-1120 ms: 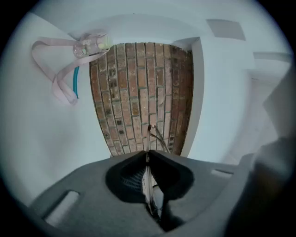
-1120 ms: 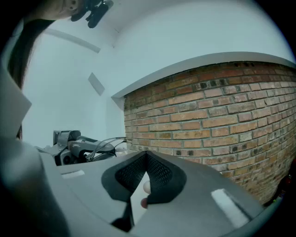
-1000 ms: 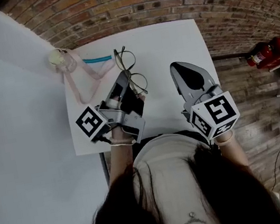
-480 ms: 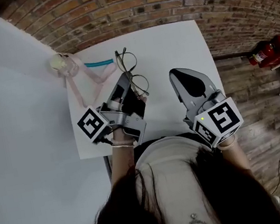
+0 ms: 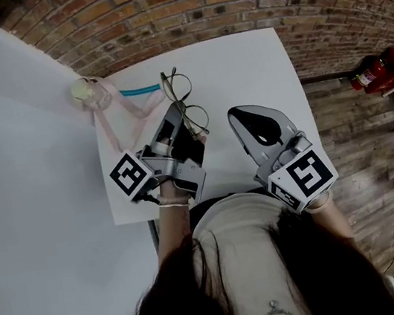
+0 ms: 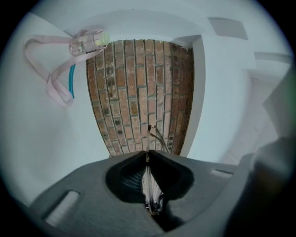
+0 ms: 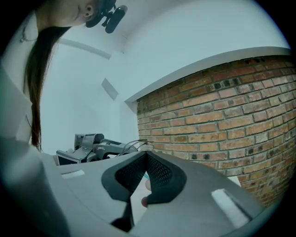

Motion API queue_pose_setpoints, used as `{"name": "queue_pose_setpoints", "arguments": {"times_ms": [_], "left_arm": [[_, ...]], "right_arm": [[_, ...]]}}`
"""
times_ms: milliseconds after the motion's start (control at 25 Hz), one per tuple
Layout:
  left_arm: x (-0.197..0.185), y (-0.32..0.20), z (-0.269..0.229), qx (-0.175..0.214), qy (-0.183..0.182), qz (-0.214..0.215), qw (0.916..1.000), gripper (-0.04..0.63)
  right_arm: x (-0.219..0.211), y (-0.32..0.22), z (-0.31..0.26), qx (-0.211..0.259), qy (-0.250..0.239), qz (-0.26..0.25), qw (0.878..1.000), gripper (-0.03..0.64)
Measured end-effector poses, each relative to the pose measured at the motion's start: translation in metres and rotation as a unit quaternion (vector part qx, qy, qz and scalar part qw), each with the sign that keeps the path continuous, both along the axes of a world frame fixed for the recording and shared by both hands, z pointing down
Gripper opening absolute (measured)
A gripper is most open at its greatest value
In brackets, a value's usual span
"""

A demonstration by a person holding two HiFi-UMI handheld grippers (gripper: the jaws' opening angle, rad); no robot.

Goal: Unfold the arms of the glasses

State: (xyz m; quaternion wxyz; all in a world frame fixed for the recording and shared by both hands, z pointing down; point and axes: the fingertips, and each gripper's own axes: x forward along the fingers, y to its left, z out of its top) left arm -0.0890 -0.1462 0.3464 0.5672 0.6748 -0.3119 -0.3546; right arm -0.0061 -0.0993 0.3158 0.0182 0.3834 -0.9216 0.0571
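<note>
Wire-thin glasses (image 5: 178, 86) were pinched tight in the jaws of the left gripper (image 5: 177, 111) above the white table (image 5: 241, 62). They stood edge-on, most likely so that the arms, apparently not yet unfolded, stayed free to be swung out. The right gripper (image 5: 235, 114) waited near them on the right, apart from the frame, its jaws drawn together on nothing. At the table's far left corner lay a small clear bottle (image 5: 91, 92) with a pink strap (image 5: 112, 126), pale yellow-green at one end, its contents too small to tell.

Open table (image 5: 242, 69) right of glasses (image 5: 179, 86)
</note>
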Motion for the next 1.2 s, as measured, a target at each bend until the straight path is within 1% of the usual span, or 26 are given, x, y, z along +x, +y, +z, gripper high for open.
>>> {"name": "queue_pose_setpoints", "arguments": {"times_ms": [360, 840, 1200], "left_arm": [[0.001, -0.002, 0.001, 0.001, 0.003, 0.003, 1.0000, 0.026], [0.002, -0.002, 0.000, -0.001, 0.005, 0.000, 1.0000, 0.026], [0.007, -0.001, 0.000, -0.001, 0.008, 0.008, 0.9999, 0.026]], "right_arm": [[-0.015, 0.008, -0.001, 0.009, 0.001, -0.036, 0.999, 0.015], [-0.034, 0.024, 0.000, 0.012, 0.002, -0.096, 0.995, 0.051], [-0.045, 0.029, 0.008, 0.005, 0.016, -0.112, 0.994, 0.061]]}}
